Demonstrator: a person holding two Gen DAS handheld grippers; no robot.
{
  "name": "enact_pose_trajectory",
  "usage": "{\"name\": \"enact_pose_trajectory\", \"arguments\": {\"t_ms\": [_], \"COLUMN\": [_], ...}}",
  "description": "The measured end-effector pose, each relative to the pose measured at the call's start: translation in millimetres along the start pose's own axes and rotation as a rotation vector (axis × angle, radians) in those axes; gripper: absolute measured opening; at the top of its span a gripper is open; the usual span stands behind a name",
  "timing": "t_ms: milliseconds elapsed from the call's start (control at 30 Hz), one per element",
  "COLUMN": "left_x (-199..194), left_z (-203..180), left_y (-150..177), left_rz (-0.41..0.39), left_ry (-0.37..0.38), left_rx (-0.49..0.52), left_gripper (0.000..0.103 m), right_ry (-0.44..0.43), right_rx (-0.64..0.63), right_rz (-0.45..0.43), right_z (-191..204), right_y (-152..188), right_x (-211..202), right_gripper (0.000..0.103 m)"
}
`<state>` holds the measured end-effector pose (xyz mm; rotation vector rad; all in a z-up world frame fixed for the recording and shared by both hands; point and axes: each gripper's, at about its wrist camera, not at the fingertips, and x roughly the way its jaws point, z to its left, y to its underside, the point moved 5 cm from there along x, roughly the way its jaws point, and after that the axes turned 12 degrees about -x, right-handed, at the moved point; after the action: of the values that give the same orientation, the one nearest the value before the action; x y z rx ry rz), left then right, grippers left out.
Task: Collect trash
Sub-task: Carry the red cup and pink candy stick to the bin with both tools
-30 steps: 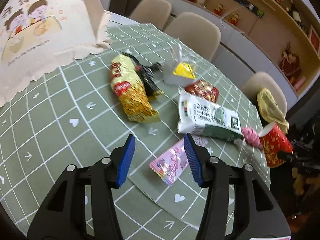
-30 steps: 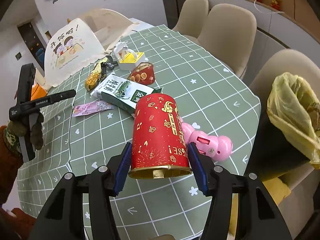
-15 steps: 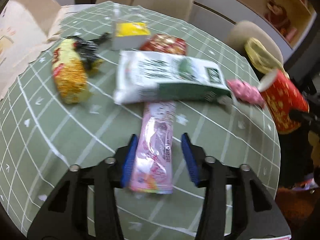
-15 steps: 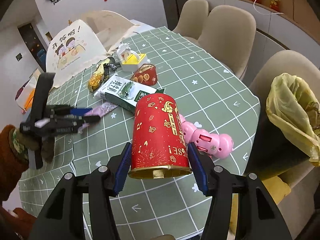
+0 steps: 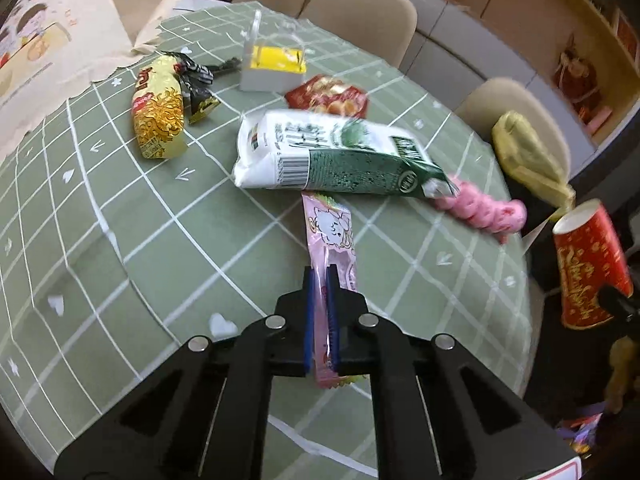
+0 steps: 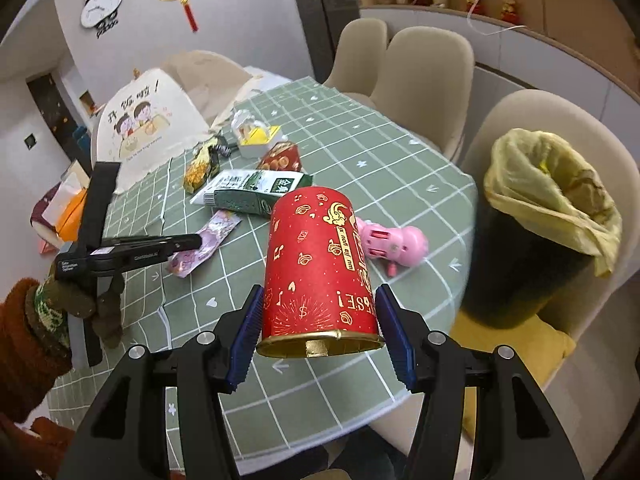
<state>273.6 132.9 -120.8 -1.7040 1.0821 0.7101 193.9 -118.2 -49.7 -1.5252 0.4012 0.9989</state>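
My left gripper (image 5: 320, 280) is shut on a pink snack wrapper (image 5: 334, 236), pinching its near end just above the green checked tablecloth (image 5: 120, 220). The wrapper also shows in the right wrist view (image 6: 208, 240). My right gripper (image 6: 318, 320) is shut on a red and gold paper canister (image 6: 320, 264), held above the table's near edge. The canister shows in the left wrist view (image 5: 588, 264). A black bin with a yellow bag (image 6: 548, 200) stands right of the table.
On the cloth lie a green and white carton (image 5: 332, 156), a gold snack bag (image 5: 160, 116), a black wrapper (image 5: 196, 80), a red biscuit pack (image 5: 328, 96), a yellow-and-white box (image 5: 276, 64) and a pink toy (image 5: 480, 212). Beige chairs (image 6: 424, 64) ring the far side.
My left gripper closed on the pink wrapper, which was between its open jaws half a second ago. My right gripper still holds the canister in nearly the same place.
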Motion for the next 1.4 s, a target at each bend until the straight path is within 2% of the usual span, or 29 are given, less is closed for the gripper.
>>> {"name": "enact_pose_trajectory", "arguments": {"t_ms": [167, 367, 600, 767, 933, 1033, 1233, 1400], "left_x": [-39, -87, -112, -102, -64, -29, 46, 89], "left_z": [-13, -44, -122, -194, -280, -323, -384, -420], "left_y": [-2, -20, -57, -84, -105, -108, -100, -91], "left_rz": [-0.101, -0.228, -0.331, -0.36, -0.34, -0.294, -0.146, -0.077], "left_ry": [0.027, 0.059, 0.129, 0.204, 0.245, 0.259, 0.265, 0.25], "left_rx": [-0.054, -0.09, -0.085, -0.065, 0.038, 0.078, 0.081, 0.099], "left_gripper": [0.006, 0.006, 0.006, 0.006, 0.006, 0.006, 0.006, 0.006], "right_ry": [0.002, -0.017, -0.006, 0.025, 0.084, 0.126, 0.161, 0.172], "right_rx": [0.007, -0.008, -0.037, -0.059, -0.061, -0.048, 0.02, 0.082], "right_rz": [-0.028, -0.101, -0.194, -0.249, -0.274, -0.276, -0.265, -0.237], "right_z": [-19, -44, -97, -156, -226, -275, -347, -393], "right_y": [-3, -32, -65, -81, -87, -85, -68, -48], "right_x": [-11, -23, -43, -63, -78, -86, -95, -93], "right_gripper": [0.053, 0.053, 0.053, 0.053, 0.053, 0.053, 0.053, 0.053]}}
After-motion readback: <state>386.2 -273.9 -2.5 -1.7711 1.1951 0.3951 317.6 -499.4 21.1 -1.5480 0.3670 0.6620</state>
